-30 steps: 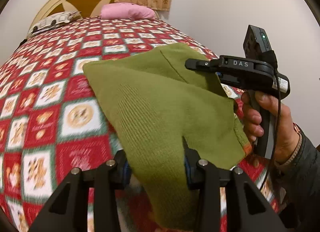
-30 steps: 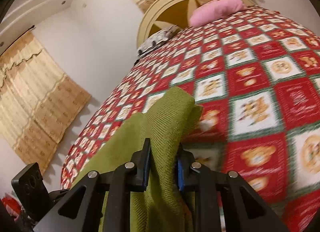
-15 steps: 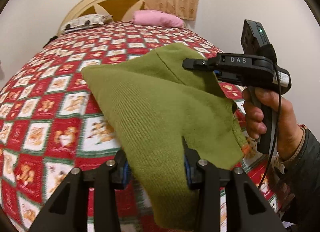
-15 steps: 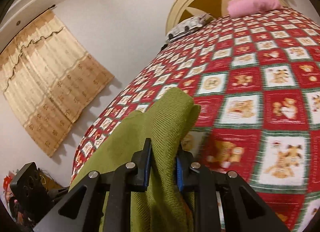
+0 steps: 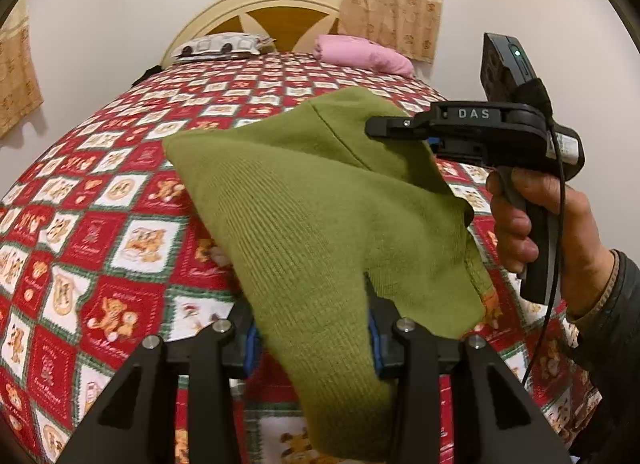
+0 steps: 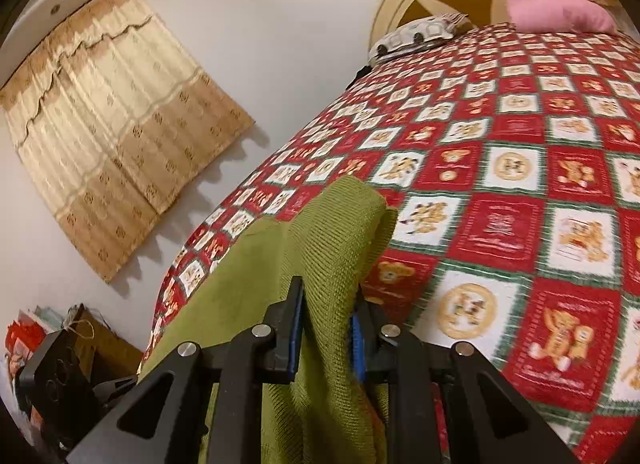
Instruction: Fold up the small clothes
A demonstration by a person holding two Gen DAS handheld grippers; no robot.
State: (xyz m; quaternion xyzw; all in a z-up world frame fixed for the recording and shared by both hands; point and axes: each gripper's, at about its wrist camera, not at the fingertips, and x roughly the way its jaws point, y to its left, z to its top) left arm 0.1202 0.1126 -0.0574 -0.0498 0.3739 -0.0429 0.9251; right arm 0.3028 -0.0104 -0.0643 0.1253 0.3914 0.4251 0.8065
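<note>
**Green knit held up over a patchwork bed**

A bedroom with pale walls holds a bed covered by a red, white and green patchwork bedspread (image 5: 100, 248) printed with teddy bears, and that spread fills the lower half of both views.

Nearest the left wrist camera, the left gripper (image 5: 312, 338) is clamped on a thick fold of an olive-green ribbed knit garment (image 5: 304, 224); the cloth fills the gap between the blue-padded fingers and drapes down below them. From there the garment rises and spreads as a slack sheet above the bedspread, with a seam running up toward its far upper corner and a small orange trim at its lower right edge. At that far side the right gripper (image 5: 374, 130), a black tool marked "DAS", has its fingers pinched on the cloth's upper edge. A person's right hand (image 5: 536, 220) wraps the tool's handle, a dark sleeve (image 5: 612, 328) at the wrist and a thin black cable hanging beside it.

In the right wrist view, the right gripper (image 6: 326, 332) is closed on a bunched ridge of the same garment (image 6: 320, 248), which stands up past the fingertips and falls away to the lower left.

Farther back, a black-and-white patterned pillow (image 5: 222, 46) and a pink pillow (image 5: 362, 54) lie at the head of the bed, against a cream arched headboard with wooden panels (image 5: 264, 8). Beige patterned curtains (image 6: 116, 136) hang on the walls beyond.
</note>
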